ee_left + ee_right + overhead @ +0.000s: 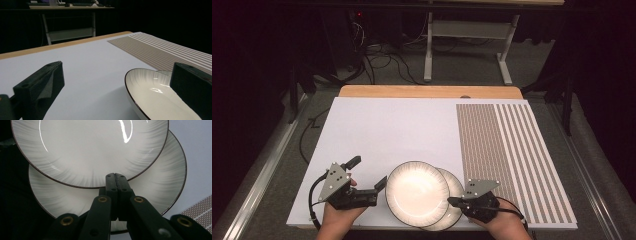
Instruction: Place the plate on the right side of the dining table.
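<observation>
Broadly, largest to smallest:

Table (432, 91): a wooden edge shows along the far side, beyond the board; dark floor with cables lies past it.

White board (392, 130): it covers nearly the whole tabletop. Its far and left-centre parts are bare, which is the widest open room. Its near edge runs just under both hands.

Striped panel (512, 160): brown-and-white lines fill the right part of the board from the far edge to the near edge. The right gripper's grey plate overlaps its near left corner.

Upper plate (416, 192): white with a thin dark rim, near the board's front edge, between the two grippers. It lies on the lower plate, shifted left, and hides much of it.

Lower plate (454, 186): a crescent shows to the right of the upper plate; its near rim comes close to the board's front edge.

Left gripper (368, 176): held low at the left, jaws spread wide and clasping nothing. One jaw tip sits just beside the upper plate's left rim; the other points out over bare board.

Right gripper (452, 201): jaws pressed together, tips reaching the upper plate's rim over the lower plate. Whether they pinch a rim, I cannot tell.
</observation>
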The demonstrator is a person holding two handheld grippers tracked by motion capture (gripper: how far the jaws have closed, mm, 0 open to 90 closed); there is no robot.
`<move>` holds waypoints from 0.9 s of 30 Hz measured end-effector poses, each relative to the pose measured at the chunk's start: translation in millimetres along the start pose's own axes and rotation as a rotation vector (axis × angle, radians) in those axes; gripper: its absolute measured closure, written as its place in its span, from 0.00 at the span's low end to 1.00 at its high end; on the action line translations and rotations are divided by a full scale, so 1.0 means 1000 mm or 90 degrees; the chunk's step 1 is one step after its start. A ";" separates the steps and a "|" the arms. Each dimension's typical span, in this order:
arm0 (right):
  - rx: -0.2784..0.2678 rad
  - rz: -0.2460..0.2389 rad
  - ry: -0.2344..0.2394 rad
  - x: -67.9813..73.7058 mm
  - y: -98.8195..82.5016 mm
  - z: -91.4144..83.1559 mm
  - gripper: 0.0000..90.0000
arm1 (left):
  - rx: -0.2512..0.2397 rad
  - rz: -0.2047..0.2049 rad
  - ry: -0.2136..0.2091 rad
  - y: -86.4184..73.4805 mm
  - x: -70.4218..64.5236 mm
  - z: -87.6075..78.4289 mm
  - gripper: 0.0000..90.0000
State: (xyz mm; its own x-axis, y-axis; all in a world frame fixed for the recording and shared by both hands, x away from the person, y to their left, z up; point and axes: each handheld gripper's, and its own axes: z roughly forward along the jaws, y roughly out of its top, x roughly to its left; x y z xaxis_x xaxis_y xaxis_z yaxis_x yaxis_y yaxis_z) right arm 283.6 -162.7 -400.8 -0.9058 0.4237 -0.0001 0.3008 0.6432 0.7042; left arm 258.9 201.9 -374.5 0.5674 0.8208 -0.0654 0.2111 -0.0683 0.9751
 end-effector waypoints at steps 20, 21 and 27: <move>0.007 -0.007 0.001 -0.001 0.001 0.003 1.00 | 0.159 -0.048 -0.089 -0.010 -0.007 0.022 0.01; 0.007 -0.008 0.001 -0.001 0.001 0.003 1.00 | 0.169 -0.053 -0.098 -0.011 -0.008 0.023 0.01; 0.006 -0.008 -0.001 -0.001 0.002 0.003 1.00 | 0.207 -0.076 -0.111 -0.016 -0.007 0.024 0.02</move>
State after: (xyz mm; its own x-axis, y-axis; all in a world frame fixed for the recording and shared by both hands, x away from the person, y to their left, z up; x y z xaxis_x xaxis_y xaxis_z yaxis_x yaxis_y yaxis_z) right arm 286.0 -160.0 -401.5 -0.9091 0.4165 -0.0108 0.2916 0.6546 0.6975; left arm 270.9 183.8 -394.9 0.6450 0.7268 -0.2362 0.5092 -0.1782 0.8420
